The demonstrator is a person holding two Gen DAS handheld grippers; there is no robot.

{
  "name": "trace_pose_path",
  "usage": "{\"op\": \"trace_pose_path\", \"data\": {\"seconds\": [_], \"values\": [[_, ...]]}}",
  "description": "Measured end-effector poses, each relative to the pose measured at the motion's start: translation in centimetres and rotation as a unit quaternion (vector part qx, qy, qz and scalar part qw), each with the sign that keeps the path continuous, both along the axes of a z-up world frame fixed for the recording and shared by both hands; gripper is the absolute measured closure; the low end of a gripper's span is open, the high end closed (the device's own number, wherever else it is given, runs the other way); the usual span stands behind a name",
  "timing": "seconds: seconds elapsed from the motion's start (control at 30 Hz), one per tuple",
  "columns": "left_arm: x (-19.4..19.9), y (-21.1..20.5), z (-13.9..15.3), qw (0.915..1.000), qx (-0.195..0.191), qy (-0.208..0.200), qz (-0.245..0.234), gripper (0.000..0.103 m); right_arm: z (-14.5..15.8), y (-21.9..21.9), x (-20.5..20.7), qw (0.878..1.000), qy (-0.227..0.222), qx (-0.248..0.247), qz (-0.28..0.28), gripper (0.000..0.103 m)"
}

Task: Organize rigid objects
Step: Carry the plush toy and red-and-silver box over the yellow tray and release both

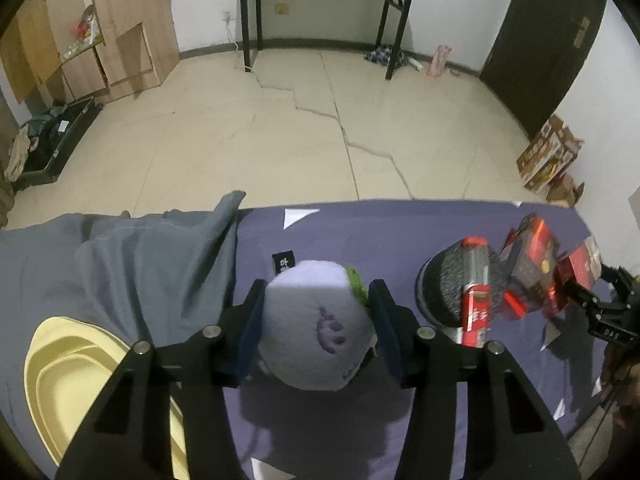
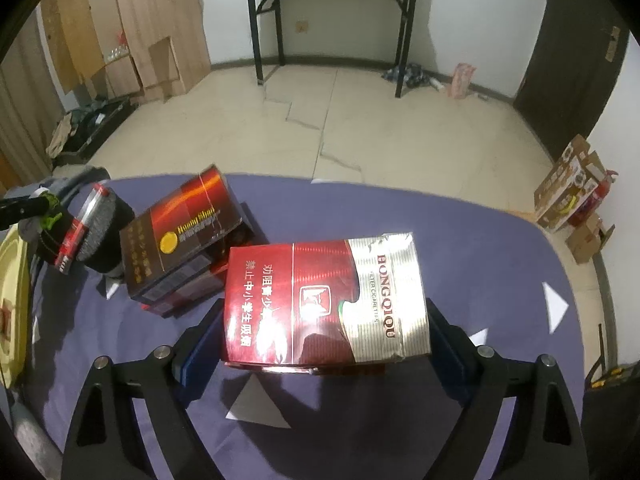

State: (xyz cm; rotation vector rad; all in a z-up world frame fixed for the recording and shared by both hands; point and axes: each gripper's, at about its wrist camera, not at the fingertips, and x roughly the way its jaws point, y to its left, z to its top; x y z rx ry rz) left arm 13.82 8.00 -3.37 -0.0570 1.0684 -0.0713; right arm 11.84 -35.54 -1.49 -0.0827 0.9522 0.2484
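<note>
Grab step. Left claw [image 1: 316, 320] squeezes purple soft toy [image 1: 316, 328]. Right claw [image 2: 320, 336] wide around red box [image 2: 320, 300], pads maybe not touching. Next: pinch box, lift, carry toward yellow tray [image 1: 72, 372], far left.

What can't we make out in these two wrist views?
- Left wrist: plush underside, hidden by its own bulk; pad contact unclear.
- Left wrist: yellow tray cut off by the gripper frame and the grey cloth.
- Left wrist: right gripper at the edge, jaws unreadable.
- Right wrist: red pack covers both pads; grip not visible.
- Right wrist: boxes under the brown pack, mostly covered.
</note>
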Motion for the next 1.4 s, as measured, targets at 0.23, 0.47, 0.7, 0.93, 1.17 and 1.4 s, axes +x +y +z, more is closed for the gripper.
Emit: {"op": "trace_pose_path", "data": {"seconds": [0.23, 0.47, 0.7, 0.93, 1.17, 1.4], "values": [[-1.8, 1.4, 3.1, 0.9988, -0.039, -0.027, 0.014, 0.052, 2.3, -0.9, -3.4, 0.999, -0.037, 0.004, 0.016, 0.013], [-6.7, 6.4, 8.9, 0.9956, -0.053, -0.068, 0.039, 0.052, 6.4, 3.2, -8.2, 0.991, -0.07, 0.023, 0.11, 0.013], [-12.9, 16.3, 12.0, 0.9864, -0.018, -0.094, 0.134, 0.052, 10.3, 16.8, -14.6, 0.948, -0.073, 0.058, 0.303, 0.014], [-16.2, 22.0, 10.2, 0.9768, -0.044, -0.08, 0.193, 0.052, 9.2, 25.4, -18.0, 0.922, -0.047, 0.094, 0.372, 0.014], [-15.5, 19.6, 9.8, 0.9818, -0.055, -0.08, 0.163, 0.052, 8.2, 22.1, -16.5, 0.936, -0.04, 0.082, 0.339, 0.014], [-12.6, 13.5, 10.9, 0.9901, -0.062, -0.09, 0.088, 0.052, 9.0, 17.4, -14.4, 0.961, -0.061, 0.049, 0.264, 0.014]]}}
